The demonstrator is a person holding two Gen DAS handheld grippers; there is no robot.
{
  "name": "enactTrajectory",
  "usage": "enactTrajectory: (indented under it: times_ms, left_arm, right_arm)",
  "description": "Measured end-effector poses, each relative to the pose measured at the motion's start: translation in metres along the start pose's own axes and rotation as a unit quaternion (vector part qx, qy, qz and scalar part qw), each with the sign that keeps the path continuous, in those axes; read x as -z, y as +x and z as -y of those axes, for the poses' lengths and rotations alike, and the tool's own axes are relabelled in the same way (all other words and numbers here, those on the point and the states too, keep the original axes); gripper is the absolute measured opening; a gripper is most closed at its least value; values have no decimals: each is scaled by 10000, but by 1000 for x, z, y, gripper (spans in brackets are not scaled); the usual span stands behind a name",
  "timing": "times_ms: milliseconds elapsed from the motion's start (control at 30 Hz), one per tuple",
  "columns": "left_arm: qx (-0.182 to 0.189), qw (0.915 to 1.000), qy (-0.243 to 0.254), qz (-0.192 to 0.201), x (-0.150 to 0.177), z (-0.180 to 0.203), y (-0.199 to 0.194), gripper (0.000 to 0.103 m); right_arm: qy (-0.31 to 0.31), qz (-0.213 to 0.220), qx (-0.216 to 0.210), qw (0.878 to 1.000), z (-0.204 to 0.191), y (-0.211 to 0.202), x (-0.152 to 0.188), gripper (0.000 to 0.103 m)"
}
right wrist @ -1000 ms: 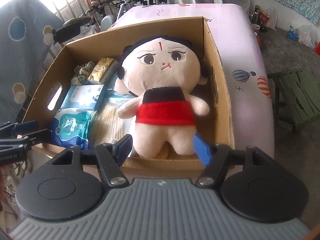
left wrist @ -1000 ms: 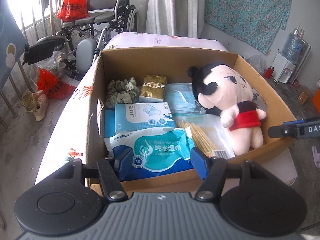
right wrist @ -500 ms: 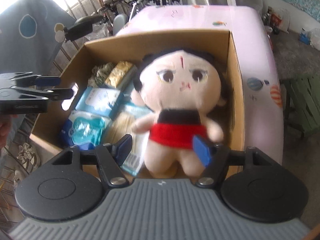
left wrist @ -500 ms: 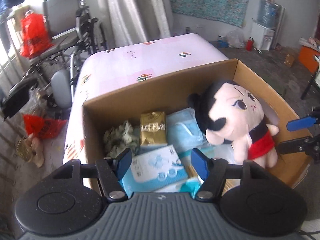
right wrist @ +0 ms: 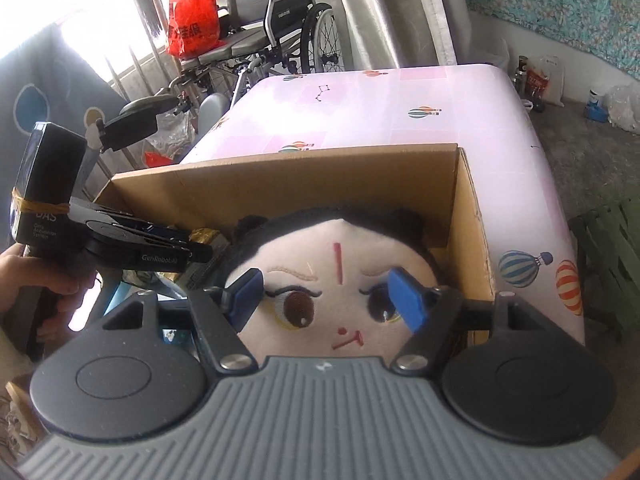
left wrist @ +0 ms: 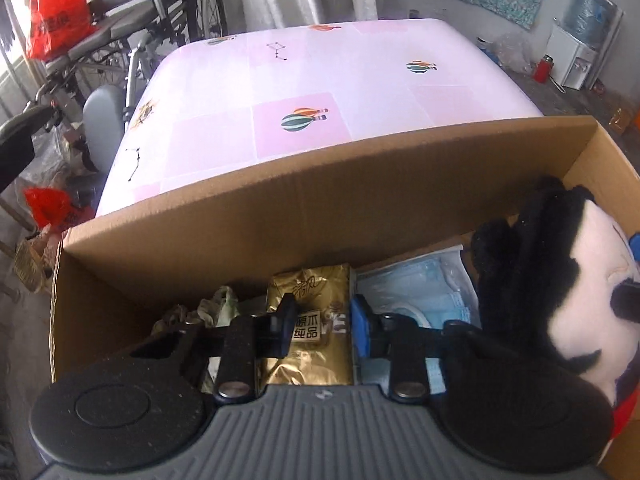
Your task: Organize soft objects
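Note:
A cardboard box (left wrist: 304, 208) stands on a pink table (left wrist: 320, 92). Inside, my left gripper (left wrist: 322, 330) has its jaws around a gold tissue pack (left wrist: 310, 344), pads at its sides; I cannot tell if they press it. A green cloth bundle (left wrist: 216, 310) lies left of the pack and blue face masks (left wrist: 420, 292) lie right of it. A plush doll with black hair (left wrist: 568, 280) lies at the right. My right gripper (right wrist: 326, 300) is open, jaws wide over the doll's face (right wrist: 332, 280). The left gripper (right wrist: 132, 246) shows in the right wrist view.
A wheelchair (right wrist: 280, 28) with a red bag (right wrist: 192, 20) stands behind the table on the left. A green stool (right wrist: 612, 264) is to the right of the table. A water dispenser (left wrist: 580, 52) stands at the far right wall.
Both grippers moved forward and down into the box. The left went from the wet wipes to the gold pack and its jaws narrowed. The right moved from the doll's legs to its face.

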State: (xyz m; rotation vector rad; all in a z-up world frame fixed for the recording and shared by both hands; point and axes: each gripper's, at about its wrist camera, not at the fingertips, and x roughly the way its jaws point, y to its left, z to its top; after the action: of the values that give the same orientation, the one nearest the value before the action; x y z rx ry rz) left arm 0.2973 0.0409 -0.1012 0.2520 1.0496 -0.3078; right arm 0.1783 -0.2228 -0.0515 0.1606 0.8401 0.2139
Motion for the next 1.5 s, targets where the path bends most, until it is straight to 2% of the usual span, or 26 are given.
enactTrajectory:
  times_ms: [67, 167, 233, 333, 433, 500, 533, 567, 633, 733, 800, 867, 967, 1100, 1267, 1333, 1367, 1500]
  left_arm:
    - [31, 9997, -244, -49, 0, -5, -4, 21]
    - [-269, 9991, -298, -138, 2, -6, -10, 22]
    - [-376, 9975, -584, -125, 6, -12, -9, 24]
    - [-669, 9942, -837, -47, 5, -19, -4, 36]
    - [-891, 9935, -697, -82, -1, -15, 0, 38]
    - [-778, 9947, -676, 20, -2, -14, -8, 35]
    - [-661, 9951, -727, 103, -1, -15, -13, 30]
    - [-547, 9953, -775, 184, 0, -16, -17, 21]
    - [-396, 9963, -755, 118, 1, -15, -15, 22]
    - [-412, 9966, -701, 88, 3, -17, -6, 23]
    - [-360, 9958, -845, 41, 2, -20, -12, 24]
    - [-218, 9947, -980, 203, 5, -24, -30, 25]
    - [-183, 9972, -648, 318, 13, -18, -60, 28]
    - [257, 9997, 22, -20, 34, 1, -77, 27]
    - [715, 9902, 1079, -524, 77, 38, -63, 28]
    - [602, 9882, 1349, -393, 87, 45, -62, 33]
    - [546, 9882, 1382, -377, 89, 46, -62, 36]
    - [466, 9918, 1093, -471, 88, 36, -55, 39]
  right_arm:
    - [114, -17, -36, 9999, 7, 3, 1, 70]
    - [283, 20, -80, 9996, 17, 1, 7, 70]
    - [377, 16, -119, 9992, 21, 2, 10, 71]
    - [371, 5, -114, 9992, 23, 2, 12, 72]
    - [352, -6, -96, 9993, 21, 1, 13, 72]
    - [389, 1, -93, 9992, 19, -1, 14, 72]
    - [402, -2, -103, 9991, 19, -1, 14, 72]
    - [402, -6, -98, 9991, 19, -1, 15, 72]
    - [353, -16, -52, 9994, 16, -2, 16, 72]
    - [319, -34, -25, 9995, 12, -4, 15, 72]
    - [385, -12, -111, 9992, 12, -9, 13, 72]
    - [494, 41, -230, 9985, 14, -18, 13, 72]
    - [464, 106, -252, 9985, 15, -32, 15, 72]
    - [364, 26, -68, 9993, 15, -43, 24, 72]
    - [703, -108, 22, 9975, 25, -47, 35, 72]
    - [677, -169, 75, 9975, 26, -48, 40, 71]
    - [617, -169, 61, 9979, 26, -50, 43, 71]
    - [501, -195, 109, 9985, 22, -58, 51, 71]
